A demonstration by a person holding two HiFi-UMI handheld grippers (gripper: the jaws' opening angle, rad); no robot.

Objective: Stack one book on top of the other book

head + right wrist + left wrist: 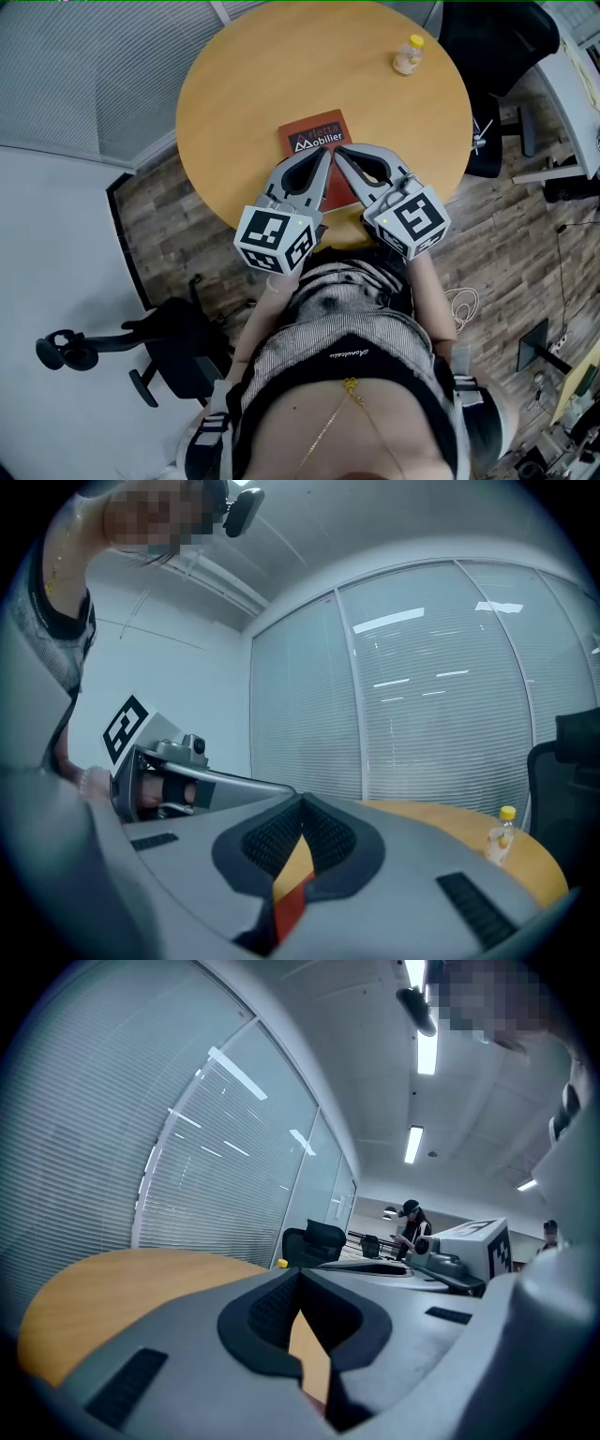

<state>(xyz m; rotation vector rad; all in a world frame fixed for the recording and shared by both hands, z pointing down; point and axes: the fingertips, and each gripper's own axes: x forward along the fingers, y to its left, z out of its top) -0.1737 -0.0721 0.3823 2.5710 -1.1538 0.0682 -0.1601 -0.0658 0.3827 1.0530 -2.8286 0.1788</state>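
Hovering low over the near side of the round wooden table (244,84), the left gripper (325,155) and the right gripper (341,153) angle toward each other until their tips nearly meet. Each has its jaws pressed together, with nothing caught between the black ribbed pads. Directly beneath both tips a thin rectangular red book (309,134) with white lettering lies flat, running out a little ahead of them. Whether a second book sits under it cannot be told, so the stacking looks either finished or not yet started. If it remains to be done, a gripper must spread its jaws and work them around the book's slim edge, which is awkward on a smooth veneer top. Well beyond the right gripper's tips stands a small clear bottle (408,54) with a yellow cap.
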